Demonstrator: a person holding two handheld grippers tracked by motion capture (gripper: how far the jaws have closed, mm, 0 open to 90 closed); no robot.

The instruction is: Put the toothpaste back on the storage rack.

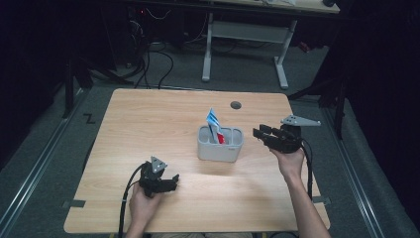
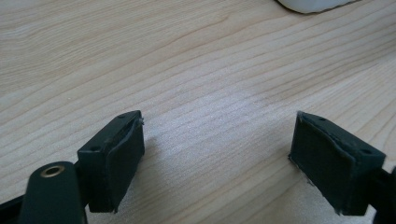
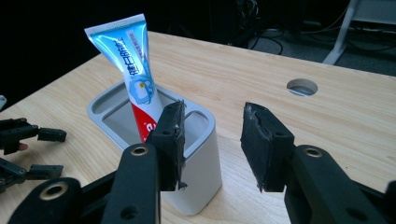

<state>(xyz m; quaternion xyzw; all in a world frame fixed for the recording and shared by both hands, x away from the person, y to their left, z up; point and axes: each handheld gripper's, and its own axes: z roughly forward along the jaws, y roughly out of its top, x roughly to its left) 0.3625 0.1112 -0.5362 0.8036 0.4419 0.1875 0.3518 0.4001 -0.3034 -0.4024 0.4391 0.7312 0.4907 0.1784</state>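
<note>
- Toothpaste tube stands tilted in a grey holder, centre of the high view, crimped end up and leaning toward upper left of the frame.
- In the right gripper view, the tube sits in the holder's far compartment; blue-white upper part, red band lower down.
- Right gripper, right of centre in the high view, just beside the holder, jaws apart and holding nothing.
- Left gripper, lower left of centre, low over the table, jaws wide, nothing between them; bare wood below.
- Round cable hole near the table's far edge.
</note>
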